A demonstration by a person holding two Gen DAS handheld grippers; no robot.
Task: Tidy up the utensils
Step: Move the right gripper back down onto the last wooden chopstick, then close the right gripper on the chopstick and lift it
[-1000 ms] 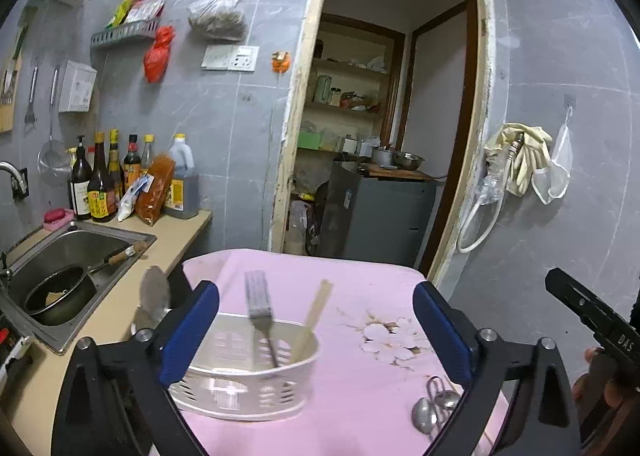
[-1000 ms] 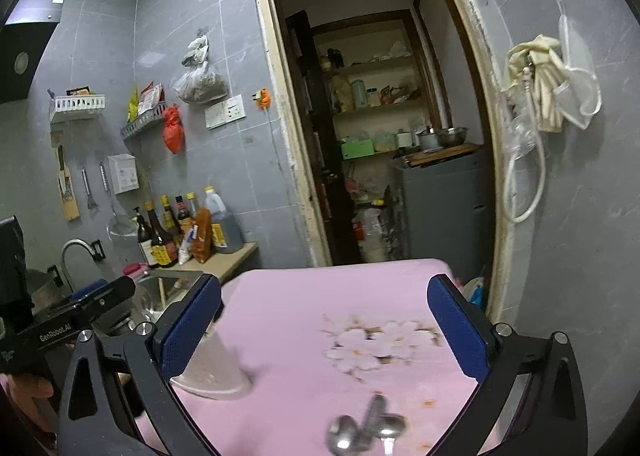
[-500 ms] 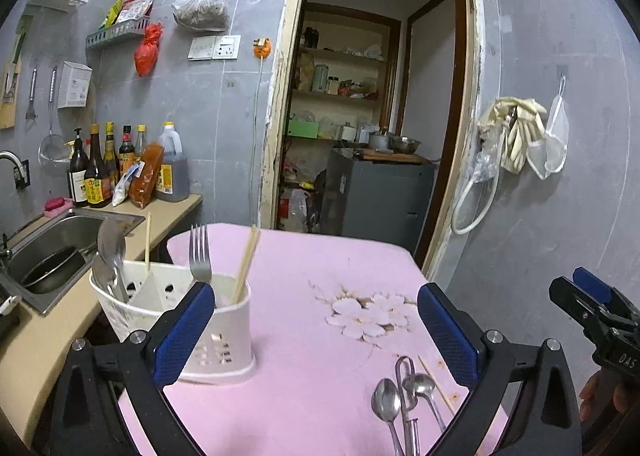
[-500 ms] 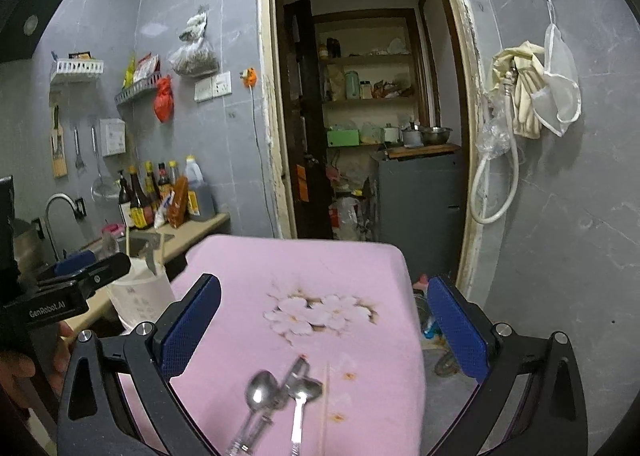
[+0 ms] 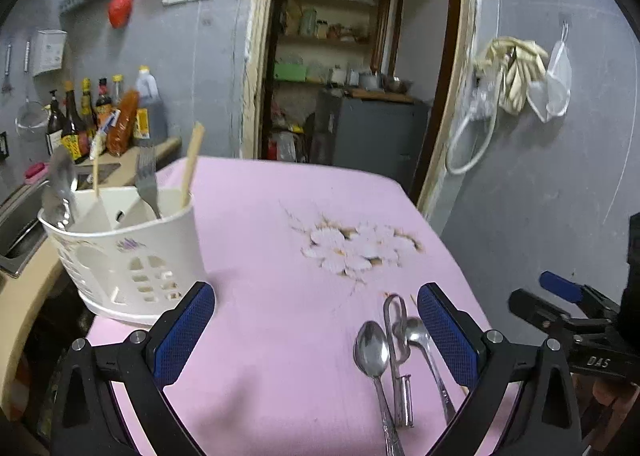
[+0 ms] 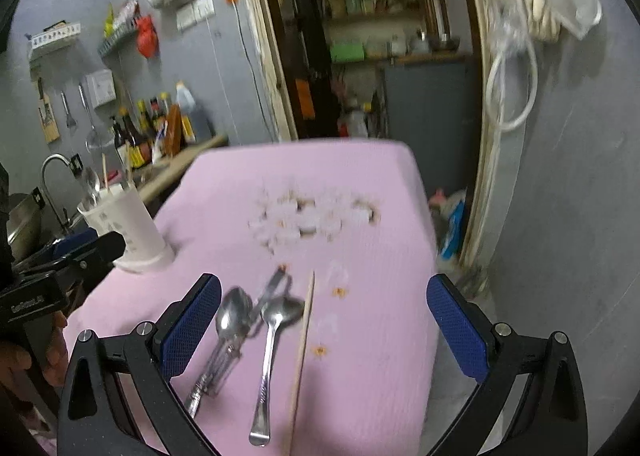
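left tongs (image 5: pixel 316 332) stand wide apart and empty above the pink worktop (image 5: pixel 256 340). right tongs (image 6: pixel 324 328) are likewise wide apart, gripping nothing. in the left wrist view a white utensil holder (image 5: pixel 128 256) sits at 10 o'clock near the worktop's edge, holding a fork (image 5: pixel 147 180), a spoon (image 5: pixel 60 188) and chopsticks (image 5: pixel 191 164), all upright or leaning on the rim. loose utensils lie at 5 o'clock: two spoons (image 5: pixel 374 356) with a metal peeler (image 5: pixel 396 340) between them, bowls touching it (overlap is unclear). in the right wrist view a single chopstick (image 6: pixel 302 352) lies just beside the right-hand spoon (image 6: pixel 274 340), between the right tongs' fingers (image 6: pixel 190 330). a flower print (image 5: pixel 352 248) marks the cloth at centre.
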